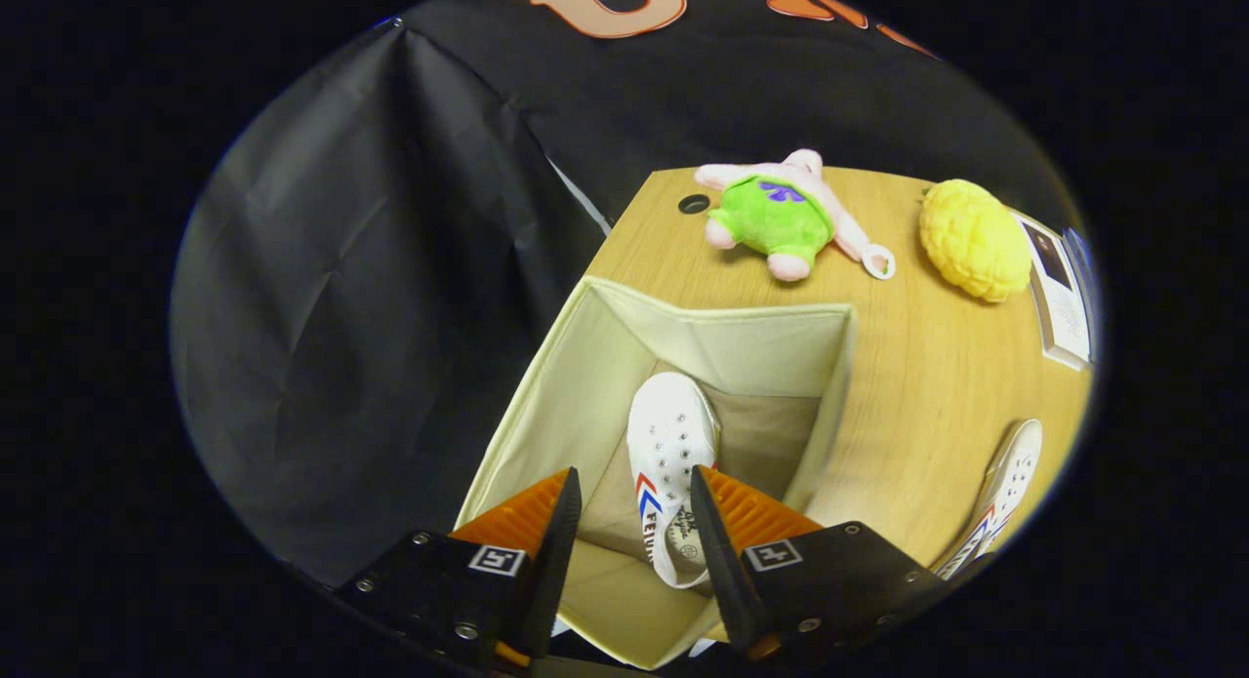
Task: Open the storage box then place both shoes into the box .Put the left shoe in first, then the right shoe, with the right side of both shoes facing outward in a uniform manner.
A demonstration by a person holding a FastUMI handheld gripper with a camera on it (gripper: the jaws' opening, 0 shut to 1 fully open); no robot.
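Observation:
The cream fabric storage box (576,366) stands open on the wooden table, right under my gripper (632,532). A white canvas shoe (668,444) with red and blue stripes lies on its side on the box floor, toe pointing away, its heel just below and between my fingers. My fingers are open above the box and neither one touches the shoe. The second white shoe (1005,488) lies on the table to the right of the box, partly hidden behind my right finger (717,551).
Beyond the box on the table (917,366) lie a pink and green plush toy (781,219) and a yellow knobbly ball (974,239). A flat booklet (1059,288) sits at the far right edge. Black cloth hangs to the left of the table.

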